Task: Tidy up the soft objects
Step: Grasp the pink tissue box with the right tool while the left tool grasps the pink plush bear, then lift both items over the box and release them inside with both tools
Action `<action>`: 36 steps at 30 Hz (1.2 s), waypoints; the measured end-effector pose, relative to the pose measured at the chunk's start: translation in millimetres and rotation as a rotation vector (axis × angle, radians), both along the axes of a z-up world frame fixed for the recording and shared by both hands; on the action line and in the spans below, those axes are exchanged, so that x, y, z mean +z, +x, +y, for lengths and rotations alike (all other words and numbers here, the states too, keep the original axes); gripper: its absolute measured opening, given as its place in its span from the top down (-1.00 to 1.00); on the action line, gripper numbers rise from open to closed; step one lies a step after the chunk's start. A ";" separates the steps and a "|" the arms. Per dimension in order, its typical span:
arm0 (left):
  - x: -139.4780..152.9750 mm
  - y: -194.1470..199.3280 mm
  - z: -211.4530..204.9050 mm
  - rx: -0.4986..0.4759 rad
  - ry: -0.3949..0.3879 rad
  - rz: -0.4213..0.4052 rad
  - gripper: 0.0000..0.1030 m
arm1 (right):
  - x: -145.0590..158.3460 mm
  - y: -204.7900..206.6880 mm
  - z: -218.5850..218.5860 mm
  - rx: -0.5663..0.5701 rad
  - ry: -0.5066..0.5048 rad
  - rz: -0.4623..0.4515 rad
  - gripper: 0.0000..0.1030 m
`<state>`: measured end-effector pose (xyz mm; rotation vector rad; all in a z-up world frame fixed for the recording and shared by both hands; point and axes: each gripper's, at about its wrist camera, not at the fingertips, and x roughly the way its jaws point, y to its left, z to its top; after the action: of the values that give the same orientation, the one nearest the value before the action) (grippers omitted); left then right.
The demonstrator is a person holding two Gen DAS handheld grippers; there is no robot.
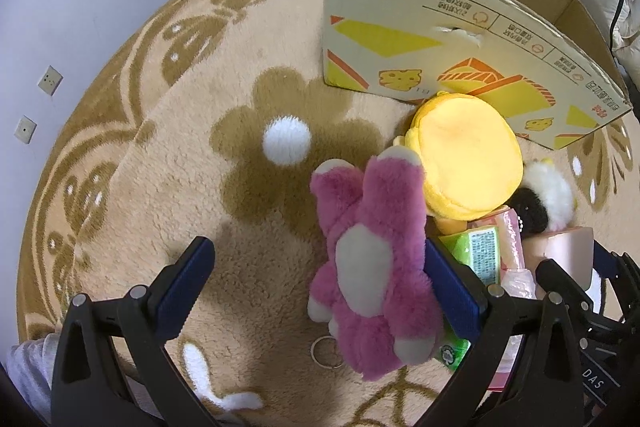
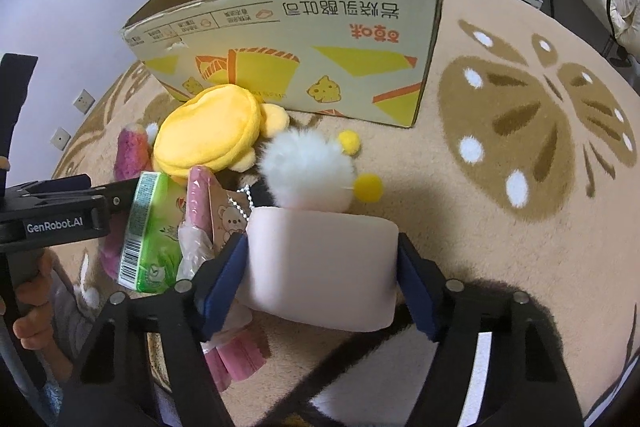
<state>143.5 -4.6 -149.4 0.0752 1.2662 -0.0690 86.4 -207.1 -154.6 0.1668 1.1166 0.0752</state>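
A pink plush bear (image 1: pixel 372 267) lies on the rug between my left gripper's (image 1: pixel 320 283) fingers, against the right finger; the jaws stand wide open. A yellow plush (image 1: pixel 468 163) lies beyond it, also in the right wrist view (image 2: pixel 212 131). My right gripper (image 2: pixel 324 279) has both pads pressed on a pale pink soft block (image 2: pixel 320 267). A white and black fluffy toy (image 2: pixel 308 163) lies just beyond the block. A green tissue pack (image 2: pixel 152 231) and a pink packet (image 2: pixel 200 203) lie to its left.
An open cardboard box (image 2: pixel 304 39) stands on the beige patterned rug (image 2: pixel 520 187) behind the toys; it shows in the left wrist view (image 1: pixel 440 27) too. A metal ring (image 1: pixel 326 351) lies by the bear. A wall and shelves stand behind.
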 end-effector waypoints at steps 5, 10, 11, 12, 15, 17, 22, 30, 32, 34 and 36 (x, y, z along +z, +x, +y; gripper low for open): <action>-13.0 4.8 0.3 0.017 -0.006 0.040 -0.83 | 1.0 -1.0 -0.6 -0.002 0.003 -0.005 -0.32; -18.1 6.4 -2.1 0.007 -0.053 0.061 -0.50 | 3.3 -3.5 -1.9 -0.002 0.004 -0.017 -0.19; -17.3 5.8 -3.7 -0.002 -0.054 0.057 -0.38 | 4.4 -4.3 -2.9 -0.002 0.003 -0.021 -0.16; -16.2 5.0 -4.9 -0.012 -0.057 0.052 -0.31 | 5.5 -4.7 -3.1 -0.003 0.003 -0.027 -0.14; -10.6 2.2 -5.2 -0.024 -0.096 0.038 0.04 | 9.4 -6.3 -5.7 -0.008 0.013 -0.041 -0.10; -8.7 0.7 -4.5 -0.027 -0.112 0.033 0.18 | 10.8 -7.7 -7.6 -0.012 0.018 -0.046 -0.07; 0.3 -6.1 -3.7 -0.036 -0.121 0.004 0.29 | 17.6 -12.4 -18.3 -0.051 0.002 -0.070 -0.07; 30.3 -11.7 10.4 0.013 -0.133 -0.139 0.30 | 33.2 -20.1 -36.0 -0.110 0.043 -0.134 -0.06; 41.1 -10.4 11.8 0.016 -0.136 -0.189 0.29 | 34.7 -20.0 -37.9 -0.114 0.066 -0.147 -0.06; 48.5 -11.6 11.8 0.014 -0.150 -0.213 0.29 | 38.0 -19.1 -35.2 -0.114 0.071 -0.166 -0.06; 57.0 -9.3 9.6 0.006 -0.142 -0.245 0.29 | 43.8 -19.8 -33.8 -0.113 0.064 -0.196 -0.06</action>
<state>134.2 5.0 -92.4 -0.0419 1.0136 -0.1407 66.6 -241.0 -110.8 0.2734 0.9080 0.0260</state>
